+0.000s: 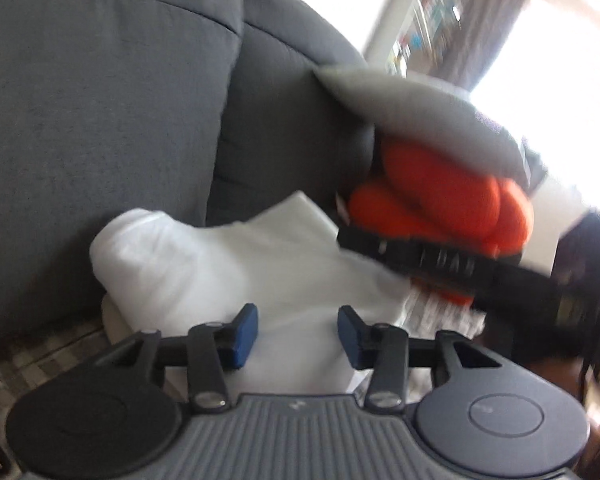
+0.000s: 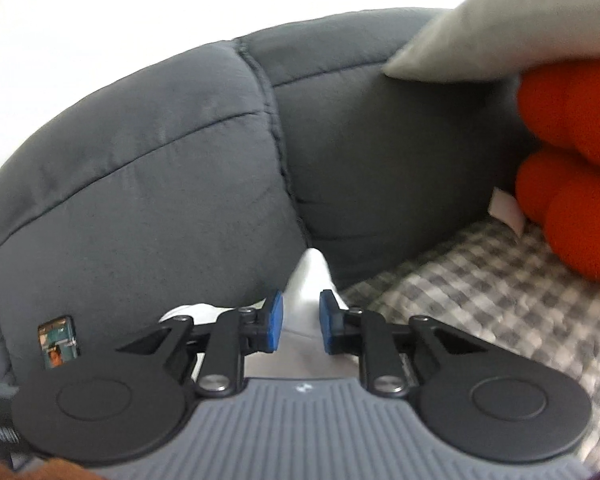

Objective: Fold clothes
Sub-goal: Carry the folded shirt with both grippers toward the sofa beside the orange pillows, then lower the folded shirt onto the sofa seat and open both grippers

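Note:
A white garment (image 1: 236, 264) lies bunched on the sofa seat against the dark grey back cushions. My left gripper (image 1: 298, 332) hovers over its near part with blue pads apart and white cloth showing between them; it is open. In the right wrist view a peak of the white garment (image 2: 310, 280) rises between the blue pads of my right gripper (image 2: 300, 322). The pads stand a narrow gap apart with the cloth between them. The right gripper's black body (image 1: 440, 260) crosses the right side of the left wrist view, blurred.
Dark grey sofa back cushions (image 2: 160, 184) fill the background. An orange knotted cushion (image 2: 572, 168) and a light grey pillow (image 2: 512, 28) sit at the right. A checked grey-white blanket (image 2: 480, 304) covers the seat. A bright window (image 1: 560, 60) lies beyond.

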